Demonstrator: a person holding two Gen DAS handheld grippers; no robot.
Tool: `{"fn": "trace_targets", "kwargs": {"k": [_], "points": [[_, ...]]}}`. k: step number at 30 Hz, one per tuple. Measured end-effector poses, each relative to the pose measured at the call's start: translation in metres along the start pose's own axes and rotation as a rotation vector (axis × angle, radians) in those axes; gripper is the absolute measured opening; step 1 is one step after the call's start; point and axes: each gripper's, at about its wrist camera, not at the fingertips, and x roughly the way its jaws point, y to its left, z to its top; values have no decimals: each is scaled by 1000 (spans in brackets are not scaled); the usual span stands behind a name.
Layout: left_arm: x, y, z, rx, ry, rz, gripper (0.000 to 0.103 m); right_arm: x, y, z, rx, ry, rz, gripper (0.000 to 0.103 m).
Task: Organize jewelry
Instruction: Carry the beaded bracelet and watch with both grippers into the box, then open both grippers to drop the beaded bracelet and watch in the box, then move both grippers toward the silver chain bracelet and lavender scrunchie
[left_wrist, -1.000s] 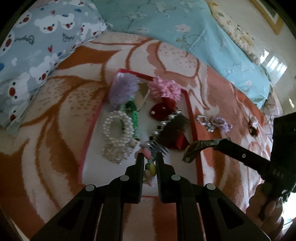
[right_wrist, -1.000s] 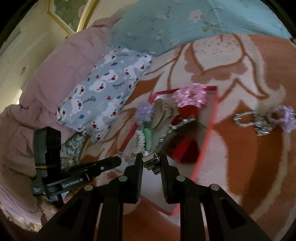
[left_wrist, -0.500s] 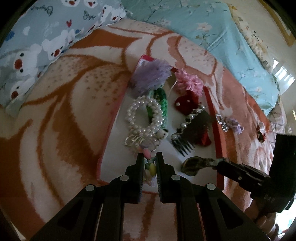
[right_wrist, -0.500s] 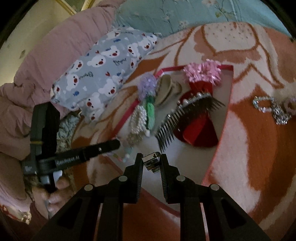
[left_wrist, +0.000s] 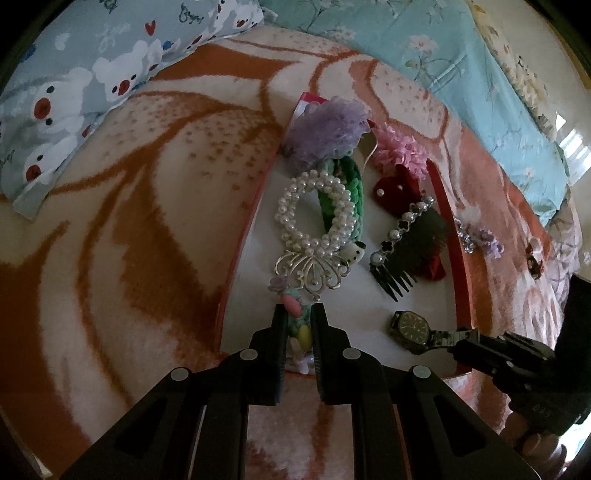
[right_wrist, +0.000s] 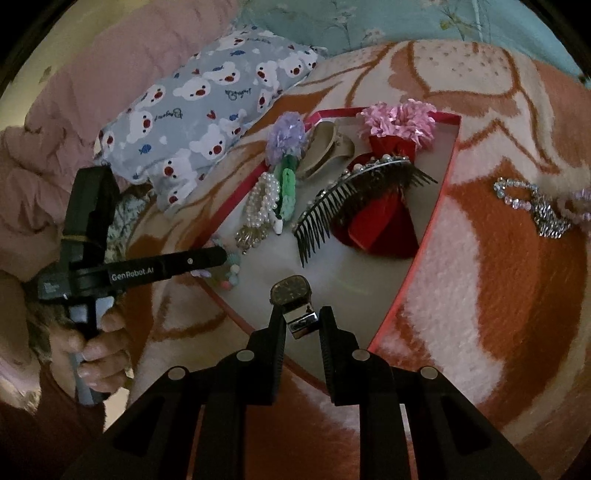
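My left gripper (left_wrist: 298, 325) is clenched on a pastel bead bracelet (left_wrist: 295, 317) at the near edge of a shallow red-rimmed tray (left_wrist: 448, 206) lying on the bed. My right gripper (right_wrist: 302, 321) grips a dark wristwatch (right_wrist: 290, 290) by its band, its face resting on the tray floor. Beyond lie a pearl bracelet (left_wrist: 314, 218) and a black comb (left_wrist: 410, 247).

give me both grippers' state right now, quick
left gripper: shut on the pastel bead bracelet, low over the red-rimmed tray.
right gripper: shut on the wristwatch by its band.
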Motion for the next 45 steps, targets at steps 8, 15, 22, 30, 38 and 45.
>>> {"fn": "trace_targets", "kwargs": {"k": [8, 15, 22, 30, 38, 45], "points": [[1, -2, 0, 8, 3, 15, 12, 2, -1, -4, -7, 15, -17, 19], [2, -6, 0, 20, 7, 42, 13, 1, -2, -5, -4, 13, -18, 22], [-2, -11, 0, 40, 2, 72, 22, -1, -3, -6, -1, 12, -21, 24], [-12, -17, 0, 54, -15, 95, 54, -9, -1, -5, -1, -15, -21, 34], [-29, -22, 0, 58, -39, 91, 66, -27, -12, -8, 45, -52, -14, 39], [-39, -38, 0, 90, -58, 83, 66, -53, -44, -17, 133, -94, -61, 41]]}}
